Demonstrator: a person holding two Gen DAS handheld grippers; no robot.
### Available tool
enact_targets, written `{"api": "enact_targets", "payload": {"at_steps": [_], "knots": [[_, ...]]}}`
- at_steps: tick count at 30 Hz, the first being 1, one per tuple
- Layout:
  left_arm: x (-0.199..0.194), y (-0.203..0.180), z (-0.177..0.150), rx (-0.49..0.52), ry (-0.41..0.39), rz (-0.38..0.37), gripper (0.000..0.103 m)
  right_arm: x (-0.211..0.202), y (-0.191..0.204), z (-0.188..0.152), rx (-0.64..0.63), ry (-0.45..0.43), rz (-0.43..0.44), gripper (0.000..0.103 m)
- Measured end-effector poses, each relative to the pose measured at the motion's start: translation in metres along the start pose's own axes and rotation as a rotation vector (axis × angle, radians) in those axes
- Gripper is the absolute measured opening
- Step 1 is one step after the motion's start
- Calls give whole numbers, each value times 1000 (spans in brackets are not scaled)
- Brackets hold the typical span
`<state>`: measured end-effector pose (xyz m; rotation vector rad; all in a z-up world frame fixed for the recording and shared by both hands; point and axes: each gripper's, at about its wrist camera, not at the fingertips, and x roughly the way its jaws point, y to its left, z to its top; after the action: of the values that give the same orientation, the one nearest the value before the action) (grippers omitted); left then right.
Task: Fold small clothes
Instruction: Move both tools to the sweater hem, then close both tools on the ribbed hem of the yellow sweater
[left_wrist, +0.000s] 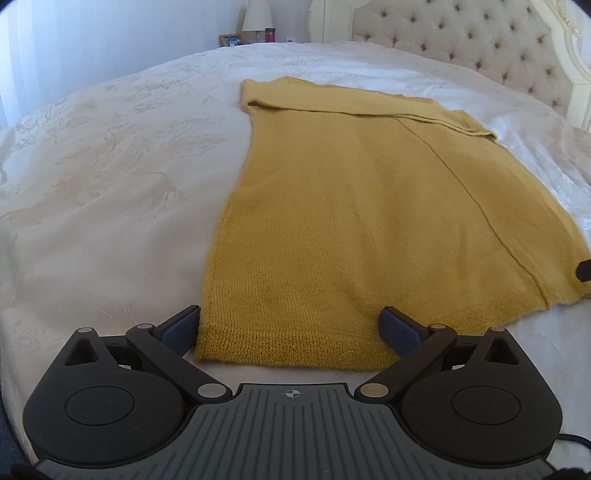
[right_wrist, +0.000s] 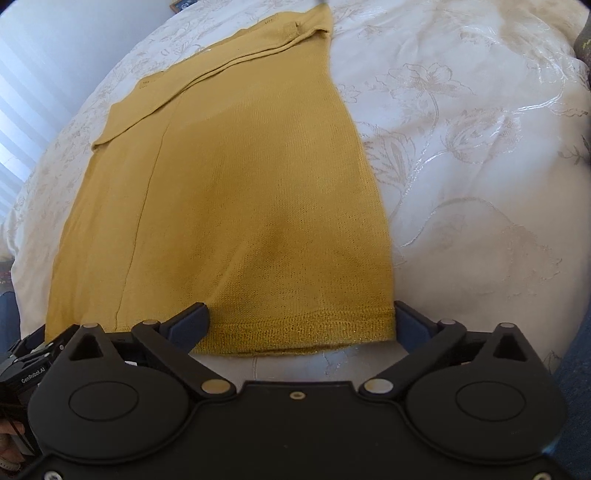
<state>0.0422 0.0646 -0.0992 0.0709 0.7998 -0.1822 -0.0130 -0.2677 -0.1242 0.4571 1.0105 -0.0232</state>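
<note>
I have the mustard knit top flat on the bed, sleeves already folded in. My left tool and right tool sit released, straddling its 2 hem corners; next I'd pinch both and fold upward.

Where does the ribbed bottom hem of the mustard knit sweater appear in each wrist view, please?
Left wrist view: the ribbed hem runs along the lower centre, its left corner between the open jaws of the left gripper.
Right wrist view: the hem lies lower centre, its right corner between the open jaws of the right gripper.
Shared landmark: the vertical fold line up the mustard sweater, right of centre in the left view, left of centre in the right.
</note>
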Motion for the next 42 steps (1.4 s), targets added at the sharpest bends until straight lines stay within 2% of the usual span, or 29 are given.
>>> {"api": "enact_targets", "payload": {"at_steps": [8,10,11,12,13,14,16,17,19,22,30,36,42], "knots": [[-1,3,4,12,25,-13,99,-2,-9,3,30,8,38,103],[-4,3,5,15,20,-15,86,-3,-7,3,27,9,28,98],[-6,4,6,18,19,-15,83,-3,-5,3,21,8,11,95],[-7,4,7,22,18,-16,75,-6,0,2,-13,1,-47,86],[-8,4,7,23,15,-13,67,-6,0,2,-13,1,-47,76],[-9,5,8,22,14,-10,63,-8,3,1,-29,-6,-67,71],[-12,7,10,20,13,-20,45,-12,4,0,-41,-19,-78,56],[-13,7,10,19,12,-26,39,-13,4,0,-41,-22,-77,52],[-16,9,14,4,12,-59,12,-16,5,0,-40,-34,-74,28],[-19,13,21,-49,8,-84,9,-21,5,1,-22,-59,-44,18],[-28,21,52,-107,-81,-130,9,-36,6,17,19,-158,40,17],[-24,23,88,-98,-151,-147,9,-42,8,48,28,-239,83,17],[-7,25,135,-90,-221,-157,9,-36,13,96,21,-318,124,16]]}}
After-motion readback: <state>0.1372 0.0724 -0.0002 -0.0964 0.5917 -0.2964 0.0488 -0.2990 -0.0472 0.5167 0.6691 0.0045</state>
